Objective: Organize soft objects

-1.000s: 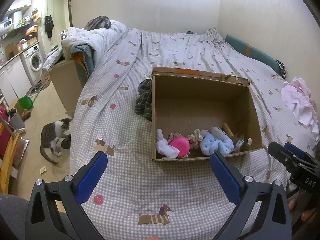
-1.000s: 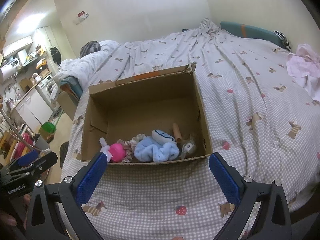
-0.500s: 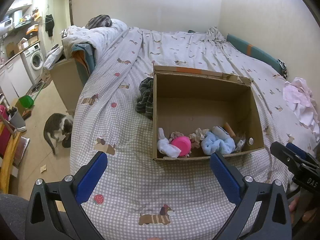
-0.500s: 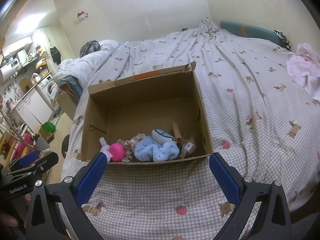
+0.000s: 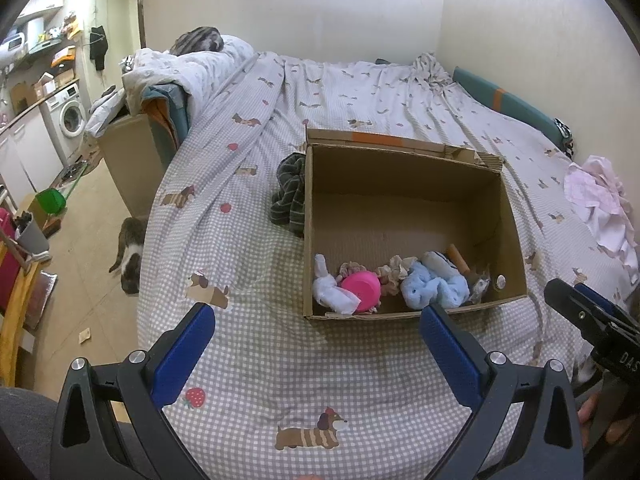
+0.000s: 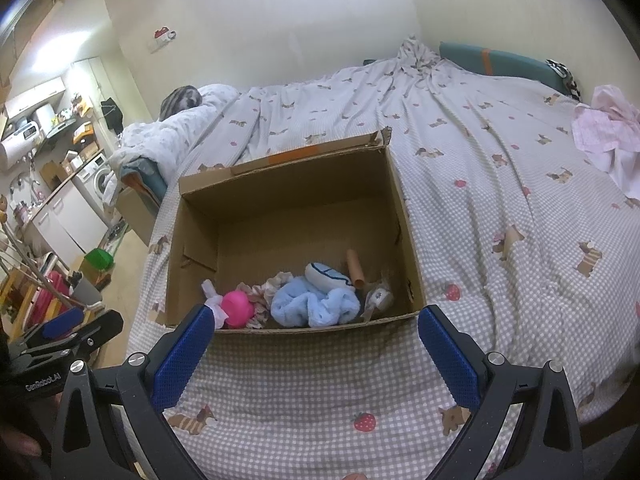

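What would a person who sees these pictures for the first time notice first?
The open cardboard box in the middle of the bed catches the eye first, with a pink ball and a light blue plush lying against its near wall. Next comes the pale pink cloth lying loose at the bed's right edge. On the floor to the left, a cat stands beside the bed.

Cat (image 5: 130, 254) on the floor beside the bed (image 5: 248, 208), turned since a second ago from side-on facing the bedside to head-down with its back to the left wrist camera, now closer against the bed's edge and partly hidden. Cardboard box (image 5: 404, 168) sitting slightly lower in that view, following a small camera shift.
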Tool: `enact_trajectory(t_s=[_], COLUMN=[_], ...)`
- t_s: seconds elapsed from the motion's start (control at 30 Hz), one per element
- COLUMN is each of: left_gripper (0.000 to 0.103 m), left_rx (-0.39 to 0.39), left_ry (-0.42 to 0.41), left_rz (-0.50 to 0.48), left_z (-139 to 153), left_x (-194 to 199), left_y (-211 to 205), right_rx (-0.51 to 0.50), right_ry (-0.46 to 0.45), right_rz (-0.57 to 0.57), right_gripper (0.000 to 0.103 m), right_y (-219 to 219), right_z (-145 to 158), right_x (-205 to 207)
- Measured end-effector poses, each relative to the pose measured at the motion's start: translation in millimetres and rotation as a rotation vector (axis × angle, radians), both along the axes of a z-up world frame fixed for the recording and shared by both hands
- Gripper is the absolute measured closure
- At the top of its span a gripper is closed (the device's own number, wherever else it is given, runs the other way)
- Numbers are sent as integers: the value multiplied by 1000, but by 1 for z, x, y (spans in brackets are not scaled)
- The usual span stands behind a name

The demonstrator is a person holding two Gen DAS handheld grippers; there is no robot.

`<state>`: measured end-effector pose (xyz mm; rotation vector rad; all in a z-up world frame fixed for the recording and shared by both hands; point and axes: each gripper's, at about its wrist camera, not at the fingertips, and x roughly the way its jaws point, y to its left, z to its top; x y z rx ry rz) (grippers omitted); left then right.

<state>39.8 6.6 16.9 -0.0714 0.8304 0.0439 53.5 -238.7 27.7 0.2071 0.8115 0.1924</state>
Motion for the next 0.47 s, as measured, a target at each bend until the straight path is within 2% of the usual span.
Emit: enact_trajectory(t_s=[0.47], left_gripper=[1], left_rx=[-24], left_ry=[18], left_rz=[15], left_z=[-2], left_x=[1], left_y=[5], right_rx=[16], right_ry=[-5], right_rz=[-9], right_gripper=[0], right_y=[-3], right_z=[3], right_x=[0])
